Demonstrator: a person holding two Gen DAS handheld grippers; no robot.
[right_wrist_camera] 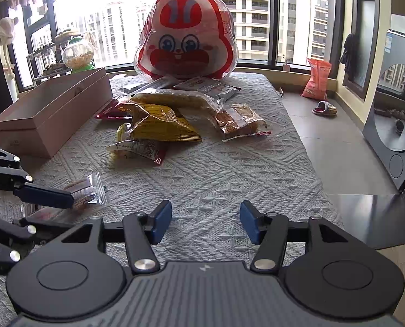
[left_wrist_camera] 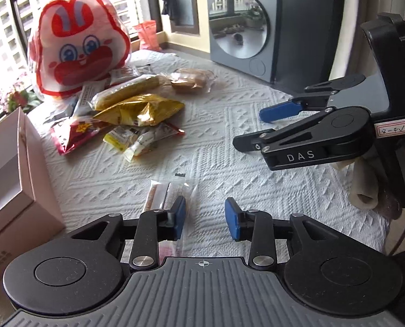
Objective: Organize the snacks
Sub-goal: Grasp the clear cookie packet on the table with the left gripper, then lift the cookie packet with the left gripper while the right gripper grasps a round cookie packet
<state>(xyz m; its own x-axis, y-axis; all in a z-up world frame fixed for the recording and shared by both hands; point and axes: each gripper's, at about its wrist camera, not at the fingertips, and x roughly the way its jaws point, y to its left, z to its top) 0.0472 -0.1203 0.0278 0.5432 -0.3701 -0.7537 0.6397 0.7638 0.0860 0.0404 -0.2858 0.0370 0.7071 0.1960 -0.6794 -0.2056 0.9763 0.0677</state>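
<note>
My left tongs stand partly open with nothing pressed between the pads; their left pad hangs over the edge of a small clear-wrapped snack lying flat on the white quilted surface. My right tongs are also partly open and hold nothing, only bare cloth showing in the gap.

Just beside my left tongs, at the surface's left edge, sits the open pink box. Further out lies the loose heap of snacks: a yellow crinkled bag on top, a long clear pack of yellow sticks behind it, a wrapped brown cake to the right, and small sachets at the front. Behind them all stands the big red-and-white rabbit-face bag.

I judge the sorting to be barely begun, with nearly everything still piled. The risks I see: the thin wrapper lies so flat that my pads may pinch only film and let it slip, or catch the cloth and drag it, shifting the heap. The two pairs of tongs are near each other, so reaching for the same packet could knock them together. Pulling from under the yellow bag could spill the stack toward the right edge and the floor.
</note>
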